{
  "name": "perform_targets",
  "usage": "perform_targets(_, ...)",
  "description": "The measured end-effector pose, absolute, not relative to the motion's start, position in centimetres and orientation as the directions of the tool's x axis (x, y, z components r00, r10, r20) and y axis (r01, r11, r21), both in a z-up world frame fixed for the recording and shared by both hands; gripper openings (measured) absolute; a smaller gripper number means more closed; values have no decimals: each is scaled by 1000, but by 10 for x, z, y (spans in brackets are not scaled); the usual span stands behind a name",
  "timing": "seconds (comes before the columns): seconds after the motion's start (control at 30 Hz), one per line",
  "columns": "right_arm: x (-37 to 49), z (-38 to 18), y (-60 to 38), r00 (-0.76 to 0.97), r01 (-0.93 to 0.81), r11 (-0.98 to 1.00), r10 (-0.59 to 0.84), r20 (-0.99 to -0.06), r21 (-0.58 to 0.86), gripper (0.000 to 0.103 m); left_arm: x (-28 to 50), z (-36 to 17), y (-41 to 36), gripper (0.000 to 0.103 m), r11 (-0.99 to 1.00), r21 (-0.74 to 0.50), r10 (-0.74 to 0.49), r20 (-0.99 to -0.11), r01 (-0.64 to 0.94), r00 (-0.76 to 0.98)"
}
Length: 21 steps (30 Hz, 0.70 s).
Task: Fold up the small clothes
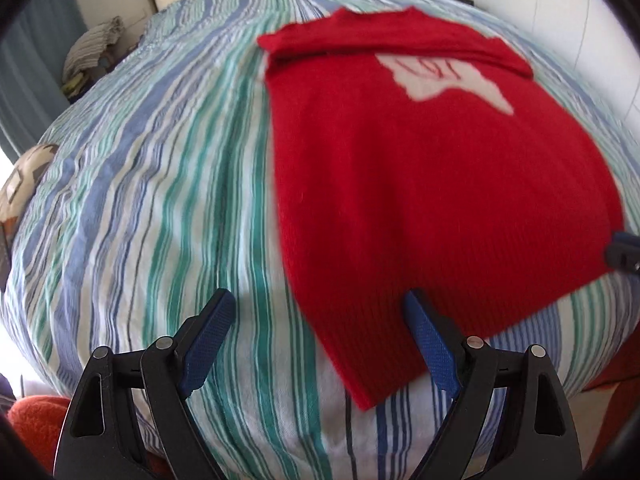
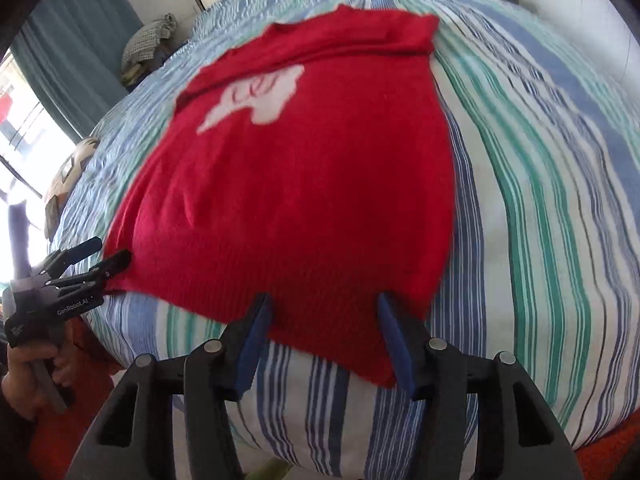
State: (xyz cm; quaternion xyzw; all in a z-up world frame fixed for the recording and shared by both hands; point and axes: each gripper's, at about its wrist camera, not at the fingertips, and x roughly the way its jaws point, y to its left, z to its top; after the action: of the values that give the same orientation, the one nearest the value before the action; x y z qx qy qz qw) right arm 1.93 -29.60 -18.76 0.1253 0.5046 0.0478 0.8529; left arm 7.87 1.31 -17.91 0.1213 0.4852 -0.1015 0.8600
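Red knitted sweater (image 1: 432, 184) lying flat, front up, on the striped bedspread (image 1: 152, 200), white motif (image 2: 256, 98) toward the far collar end, sleeves apparently already turned in along the top. Step in hand, by the look of it: taking hold of the ribbed hem, the sweater's near edge, for a lengthwise fold. Left gripper (image 1: 320, 336) poised over the hem's left corner, fingers spread wide, one blue pad on bare bedspread beside the sweater, the other over the knit, nothing pinched. Right gripper (image 2: 324, 332) at the hem's right corner, fingers narrower and straddling the corner with cloth between them, pads not seen pressing, so no grip yet. Both views blurred, fine contact hard to judge. Next move, as a judgement: lowering both pairs of fingers onto the hem corners, closing on the full knit thickness and none of the bedspread, then lifting evenly and carrying the hem toward the collar, keeping the two corners level so the fold lands square.
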Motion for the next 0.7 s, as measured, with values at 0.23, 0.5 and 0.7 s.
perform_targets(0.23, 4, -173, -305, 529, 63, 958, 206, -823, 280, 55, 71, -163, 34, 94, 967, 58, -75, -866, 247, 495)
perform_targets(0.5, -11, -144, -339, 692, 180, 937, 95, -716, 299, 61, 82, -146, 92, 94, 999, -34, -40, -801, 22, 597)
perform_targets(0.7, -11, -152, -364, 679, 292, 899, 46, -733, 327, 62, 94, -151, 115, 94, 995, -45, 17, -791, -87, 612)
